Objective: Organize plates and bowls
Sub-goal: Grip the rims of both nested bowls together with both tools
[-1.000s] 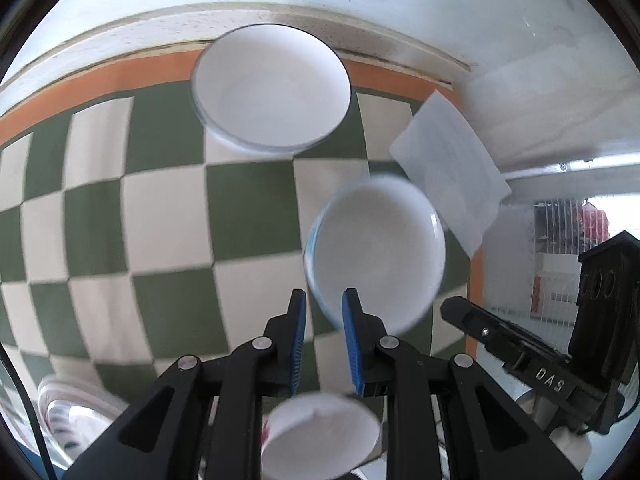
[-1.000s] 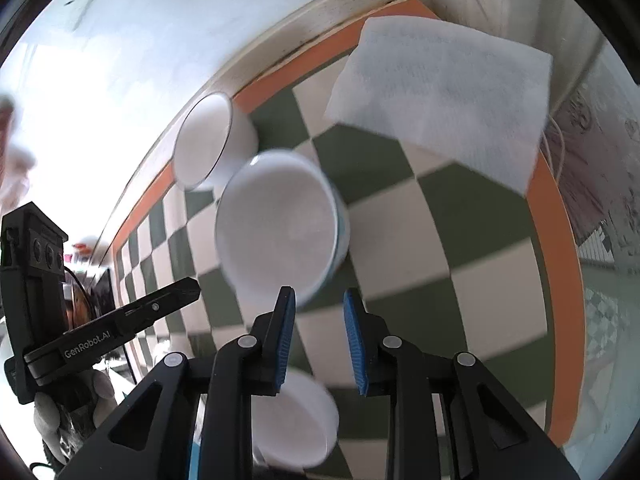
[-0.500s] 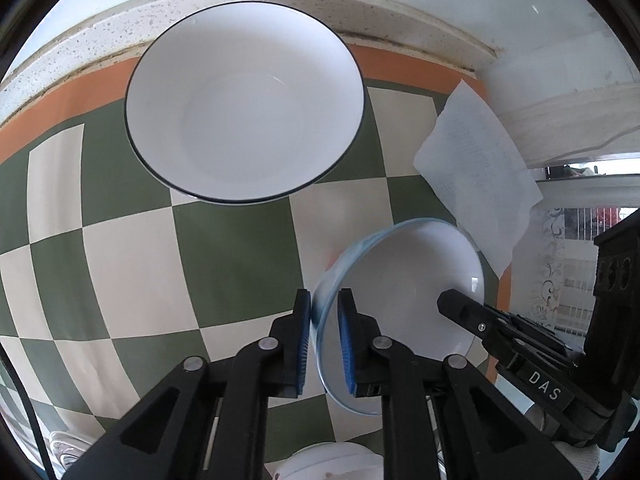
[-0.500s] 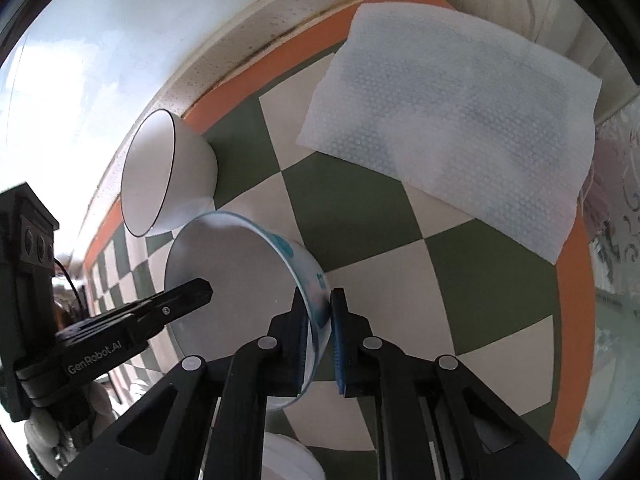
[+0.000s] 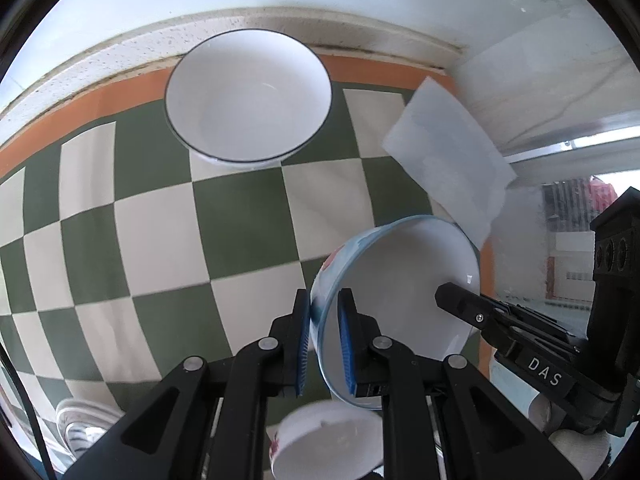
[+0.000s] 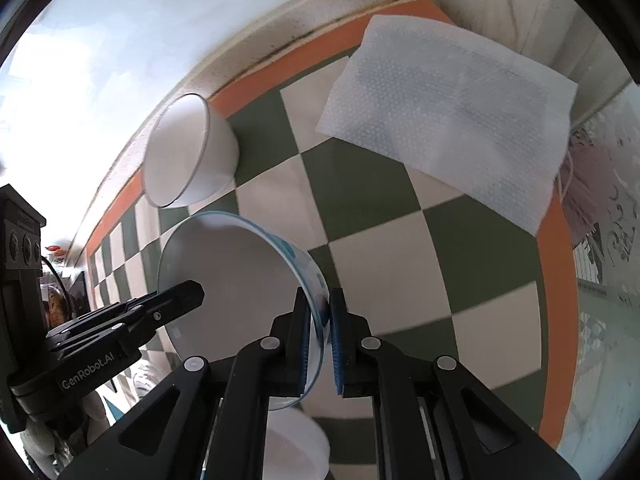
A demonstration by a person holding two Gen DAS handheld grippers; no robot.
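Both grippers hold one white bowl with a blue patterned outside [image 5: 404, 280], lifted above the checkered cloth. My left gripper [image 5: 323, 320] is shut on its left rim. My right gripper [image 6: 319, 312] is shut on its right rim; the bowl shows in the right wrist view [image 6: 236, 280] too. A larger white bowl with a thin dark rim [image 5: 248, 96] stands at the back by the wall, also in the right wrist view [image 6: 188, 156]. A small white bowl [image 5: 328, 440] sits below the held one.
A white paper towel [image 6: 448, 120] lies on the cloth at the back right, also in the left wrist view [image 5: 444, 160]. The green and white checkered cloth [image 5: 160, 220] has an orange border against the wall. A patterned plate [image 5: 84, 428] lies at the near left.
Both grippers closed on the bowl's rim and lifted it. Over the last half second it has moved back from the large bowl, which looks smaller and farther.
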